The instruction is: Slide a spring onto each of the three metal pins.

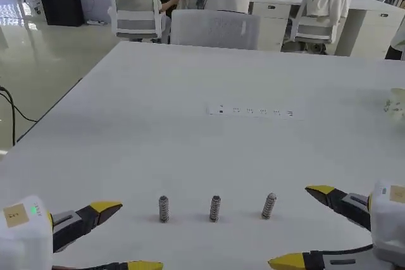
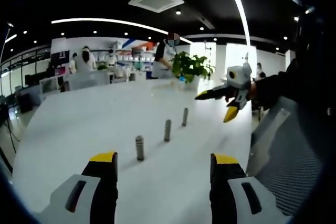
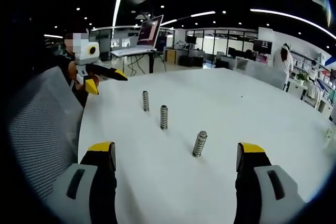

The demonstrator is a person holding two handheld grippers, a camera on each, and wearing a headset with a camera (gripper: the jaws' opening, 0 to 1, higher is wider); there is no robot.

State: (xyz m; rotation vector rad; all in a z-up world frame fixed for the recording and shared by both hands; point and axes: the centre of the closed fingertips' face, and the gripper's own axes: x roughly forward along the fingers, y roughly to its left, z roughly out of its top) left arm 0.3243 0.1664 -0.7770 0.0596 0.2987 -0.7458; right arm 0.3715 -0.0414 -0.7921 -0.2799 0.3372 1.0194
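Left gripper view catches right tool [image 2: 212,108], jaws spread, beyond springs [image 2: 167,129].

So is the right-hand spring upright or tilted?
Tilted: the right-hand spring leans off vertical, unlike the middle spring and left spring, which stand straight.

three springs [image 1: 164,209] [image 1: 215,208] [image 1: 269,206] on one table [image 1: 190,93], plus two tools: left hand-held gripper [image 1: 140,235] and right hand-held gripper [image 1: 288,225].

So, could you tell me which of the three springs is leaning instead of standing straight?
The right-end spring, nearest the right gripper: it tilts, while the middle spring and the left-end spring stand upright.
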